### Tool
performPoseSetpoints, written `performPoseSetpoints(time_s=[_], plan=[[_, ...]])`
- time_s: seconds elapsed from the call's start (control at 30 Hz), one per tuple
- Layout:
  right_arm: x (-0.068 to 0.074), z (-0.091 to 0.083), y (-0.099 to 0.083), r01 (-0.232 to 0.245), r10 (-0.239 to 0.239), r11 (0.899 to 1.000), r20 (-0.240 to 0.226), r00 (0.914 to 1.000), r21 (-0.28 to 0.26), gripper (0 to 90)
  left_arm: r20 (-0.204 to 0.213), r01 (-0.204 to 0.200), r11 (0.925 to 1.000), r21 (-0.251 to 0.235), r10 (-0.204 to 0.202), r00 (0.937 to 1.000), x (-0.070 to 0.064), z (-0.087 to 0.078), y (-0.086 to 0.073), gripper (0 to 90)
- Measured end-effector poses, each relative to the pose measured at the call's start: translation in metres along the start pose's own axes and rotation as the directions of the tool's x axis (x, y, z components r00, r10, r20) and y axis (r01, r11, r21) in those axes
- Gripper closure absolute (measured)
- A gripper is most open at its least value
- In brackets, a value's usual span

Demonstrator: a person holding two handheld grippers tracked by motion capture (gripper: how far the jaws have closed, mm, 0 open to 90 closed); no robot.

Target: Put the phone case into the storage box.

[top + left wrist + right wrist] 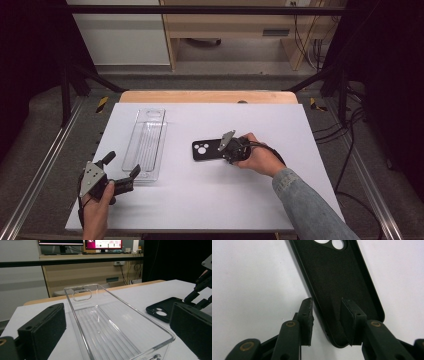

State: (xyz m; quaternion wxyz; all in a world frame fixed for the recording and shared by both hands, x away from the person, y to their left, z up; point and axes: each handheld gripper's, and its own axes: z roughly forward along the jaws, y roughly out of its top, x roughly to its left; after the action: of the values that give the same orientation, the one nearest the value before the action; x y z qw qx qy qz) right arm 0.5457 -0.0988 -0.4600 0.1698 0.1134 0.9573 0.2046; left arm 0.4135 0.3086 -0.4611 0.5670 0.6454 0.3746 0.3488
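Observation:
A black phone case lies open side up on the white table, its camera cut-out to the left. My right gripper is at the case's right end, open. In the right gripper view one jaw stands outside the rim of the case and the other inside it, with my right gripper straddling that side wall and a gap left. A clear plastic tray lies lengthwise at centre left, empty. My left gripper is open at the tray's near end; the tray runs away between its jaws.
The wooden table edge runs along the back. Metal rails flank the table. The phone case and the other gripper appear at the right of the left gripper view. Bare white surface lies in front of both hands.

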Motion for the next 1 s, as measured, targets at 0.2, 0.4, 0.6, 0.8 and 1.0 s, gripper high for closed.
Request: performPoseSetpoints(time_s=[0.2,0.4,0.6,0.8,1.0], plan=[[-0.0007,0.0020,-0.0008,0.015,-0.015,1.000,-0.012,0.9998,0.004,66.5,-0.003,-0.001,1.0000,0.000,0.001,1.0000,0.0006,-0.0005,0.0000,0.2],[-0.0023,0.0025,0.0036,0.044,-0.044,0.999,-0.017,0.9989,0.019,68.9,-0.004,-0.001,1.0000,0.000,0.001,1.0000,0.0006,-0.0007,0.0000,0.2],[-0.0017,0.0025,0.0075,0.060,-0.059,0.998,-0.032,0.9977,0.025,69.8,-0.003,-0.001,1.0000,-0.001,0.001,1.0000,0.0009,-0.0008,0.0000,0.2],[-0.0007,0.0053,0.0052,0.079,-0.078,0.996,-0.039,0.9962,0.044,72.4,-0.001,-0.001,1.0000,0.004,0.001,1.0000,0.0005,-0.0005,-0.0001,0.2],[-0.0026,0.0065,0.0029,0.089,-0.087,0.995,-0.058,0.9945,0.047,75.8,-0.001,0.001,1.0000,0.006,-0.001,1.0000,0.0006,-0.0006,-0.0002,0.3]])
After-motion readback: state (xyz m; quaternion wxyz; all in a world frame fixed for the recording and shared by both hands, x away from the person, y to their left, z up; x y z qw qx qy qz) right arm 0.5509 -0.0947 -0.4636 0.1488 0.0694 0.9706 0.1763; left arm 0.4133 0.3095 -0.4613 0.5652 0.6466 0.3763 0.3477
